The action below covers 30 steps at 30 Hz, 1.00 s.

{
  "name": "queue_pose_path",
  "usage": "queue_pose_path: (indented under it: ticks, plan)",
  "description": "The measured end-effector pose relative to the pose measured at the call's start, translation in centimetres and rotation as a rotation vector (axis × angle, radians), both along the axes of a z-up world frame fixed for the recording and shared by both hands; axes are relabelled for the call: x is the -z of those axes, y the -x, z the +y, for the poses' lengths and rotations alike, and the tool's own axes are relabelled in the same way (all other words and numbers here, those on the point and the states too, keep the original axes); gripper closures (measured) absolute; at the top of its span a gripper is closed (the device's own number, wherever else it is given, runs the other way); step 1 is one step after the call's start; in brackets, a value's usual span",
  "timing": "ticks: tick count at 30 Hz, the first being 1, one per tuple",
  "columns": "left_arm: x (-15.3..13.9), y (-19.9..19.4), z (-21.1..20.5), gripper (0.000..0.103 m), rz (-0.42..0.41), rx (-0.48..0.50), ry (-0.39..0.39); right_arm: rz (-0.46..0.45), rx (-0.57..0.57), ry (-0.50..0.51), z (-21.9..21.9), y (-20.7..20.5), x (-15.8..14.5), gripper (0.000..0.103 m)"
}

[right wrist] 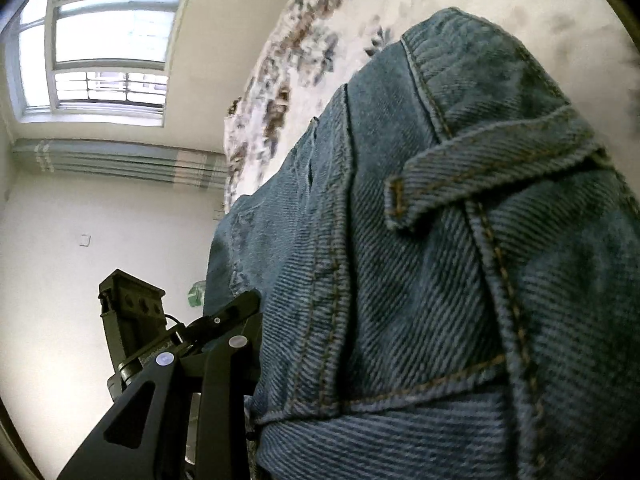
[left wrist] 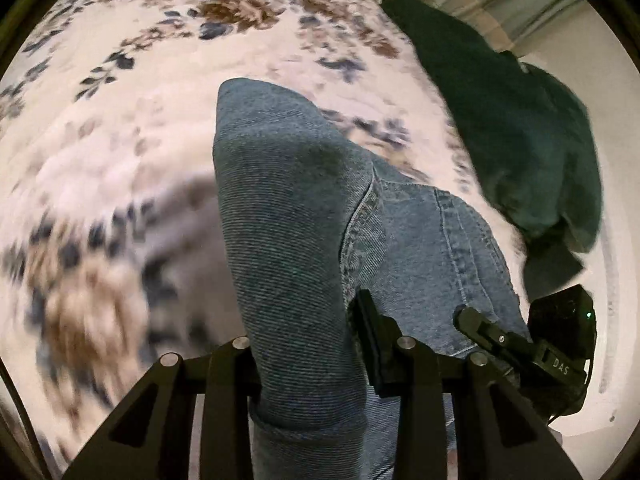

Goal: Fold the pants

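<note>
Blue denim pants hang lifted above a floral bedspread. My left gripper is shut on a fold of the denim, which passes between its fingers and drapes forward over them. In the right wrist view the waistband with a belt loop and orange stitching fills the frame. My right gripper is shut on the pants near the waistband; only its left finger shows, the rest is hidden under denim. The right gripper also shows in the left wrist view, holding the pants alongside.
A dark green garment lies crumpled on the bed at the right edge. Beyond the bed are a white wall, a striped curtain and a window.
</note>
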<state>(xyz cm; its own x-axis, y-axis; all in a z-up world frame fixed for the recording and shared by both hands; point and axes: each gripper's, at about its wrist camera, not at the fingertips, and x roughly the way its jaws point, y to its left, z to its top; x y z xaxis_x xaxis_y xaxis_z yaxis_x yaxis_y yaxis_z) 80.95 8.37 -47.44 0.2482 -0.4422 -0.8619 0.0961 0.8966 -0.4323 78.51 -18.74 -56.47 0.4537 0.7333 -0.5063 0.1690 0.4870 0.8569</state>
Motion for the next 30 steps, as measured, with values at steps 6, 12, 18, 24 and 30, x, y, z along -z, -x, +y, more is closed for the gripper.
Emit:
queue_pose_path:
  ticks: [6,12,18,24,30]
  plan:
    - [7.0,-1.8,3.2,0.049,0.099,-0.06,0.037,0.129,-0.1,0.046,1.1,-1.8,6.6,0.052]
    - [4.4,1.5,4.4,0.032,0.097,-0.102,-0.092,0.167,-0.161,0.351,0.9,-0.1,3.0,0.024]
    - [4.4,3.9,3.7,0.018,0.066,-0.081,-0.257,0.203,-0.251,0.726,3.3,0.1,0.6,0.014]
    - [1.6,4.4,2.4,0.018,0.012,-0.124,-0.372,0.19,-0.219,0.819,4.6,0.3,-3.3,0.012]
    - [-1.8,5.8,-1.1,0.016,-0.084,-0.097,-0.519,0.139,-0.199,0.994,6.4,0.9,-8.6,0.01]
